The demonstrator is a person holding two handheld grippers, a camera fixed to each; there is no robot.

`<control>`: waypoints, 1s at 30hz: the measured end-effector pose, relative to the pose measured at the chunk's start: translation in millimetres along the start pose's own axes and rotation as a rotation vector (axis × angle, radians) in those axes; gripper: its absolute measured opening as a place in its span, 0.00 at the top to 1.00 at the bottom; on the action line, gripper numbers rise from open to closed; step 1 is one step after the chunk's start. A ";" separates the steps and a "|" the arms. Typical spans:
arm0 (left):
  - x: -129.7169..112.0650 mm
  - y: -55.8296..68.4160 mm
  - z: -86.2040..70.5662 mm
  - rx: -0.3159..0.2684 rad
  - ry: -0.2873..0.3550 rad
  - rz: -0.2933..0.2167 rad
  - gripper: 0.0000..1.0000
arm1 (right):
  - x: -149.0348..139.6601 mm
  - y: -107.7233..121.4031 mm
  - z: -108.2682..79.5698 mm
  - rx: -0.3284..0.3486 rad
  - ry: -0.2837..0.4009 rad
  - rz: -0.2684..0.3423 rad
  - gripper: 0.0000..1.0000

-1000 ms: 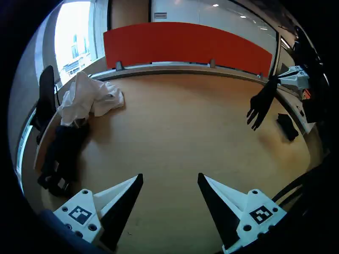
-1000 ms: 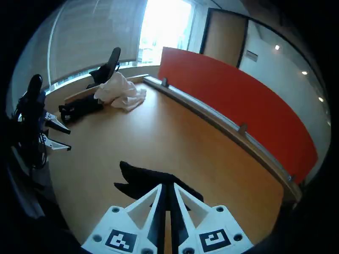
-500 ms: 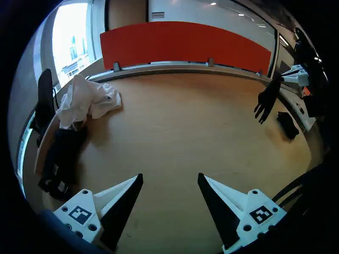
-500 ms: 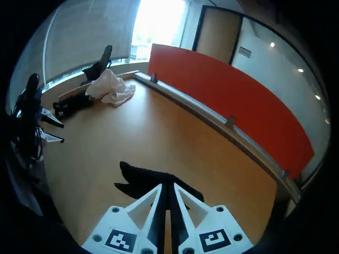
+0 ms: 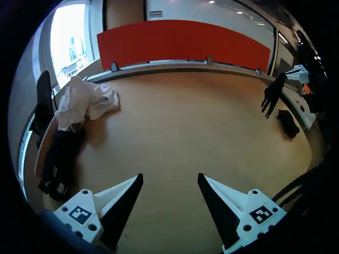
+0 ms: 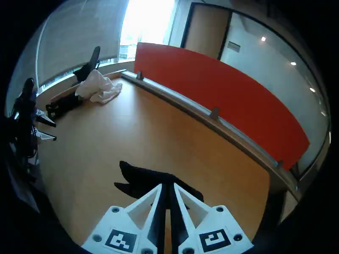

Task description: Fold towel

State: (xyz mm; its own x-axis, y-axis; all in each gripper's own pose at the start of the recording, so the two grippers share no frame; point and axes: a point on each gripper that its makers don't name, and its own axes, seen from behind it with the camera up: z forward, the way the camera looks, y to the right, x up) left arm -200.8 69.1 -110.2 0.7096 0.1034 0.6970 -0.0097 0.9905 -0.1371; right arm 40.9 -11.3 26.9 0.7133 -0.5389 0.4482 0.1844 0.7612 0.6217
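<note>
A crumpled white towel (image 5: 87,99) lies in a heap at the far left of the wooden table (image 5: 186,127); the right gripper view has the towel (image 6: 99,86) far off near the window. My left gripper (image 5: 169,175) hovers open over bare wood with nothing between its fingers. My right gripper (image 6: 167,187) is shut on a black glove-shaped cloth (image 6: 148,180), whose finger-like ends stick out past the tips. In the left gripper view, the right gripper (image 5: 296,74) holds that black cloth (image 5: 272,95) dangling above the table's right end.
A dark garment (image 5: 59,156) lies along the table's left edge beside the towel. Another small black item (image 5: 288,122) rests near the right edge. A red divider panel (image 5: 182,42) runs along the back. An office chair (image 5: 42,101) stands beyond the left edge.
My right gripper has drawn back and up with the black cloth, which now hangs farther right and higher in the left gripper view. The left gripper has barely moved.
</note>
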 end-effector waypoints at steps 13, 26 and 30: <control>1.0 1.6 0.4 0.013 -0.008 0.006 0.04 | -34.0 60.8 -16.5 -0.059 -0.057 0.002 0.96; 6.4 8.4 1.2 0.020 -0.013 0.017 0.04 | -56.8 111.7 -25.4 -0.110 -0.102 0.014 0.96; 8.5 11.3 1.7 0.019 -0.012 0.022 0.04 | -63.1 124.0 -28.8 -0.119 -0.118 0.014 0.96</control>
State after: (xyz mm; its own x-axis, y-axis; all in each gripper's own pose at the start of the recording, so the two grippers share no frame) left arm -196.1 81.3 -104.6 0.7009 0.1257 0.7021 -0.0385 0.9896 -0.1387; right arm 38.2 127.4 57.3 0.6334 -0.5610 0.5331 0.2588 0.8027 0.5372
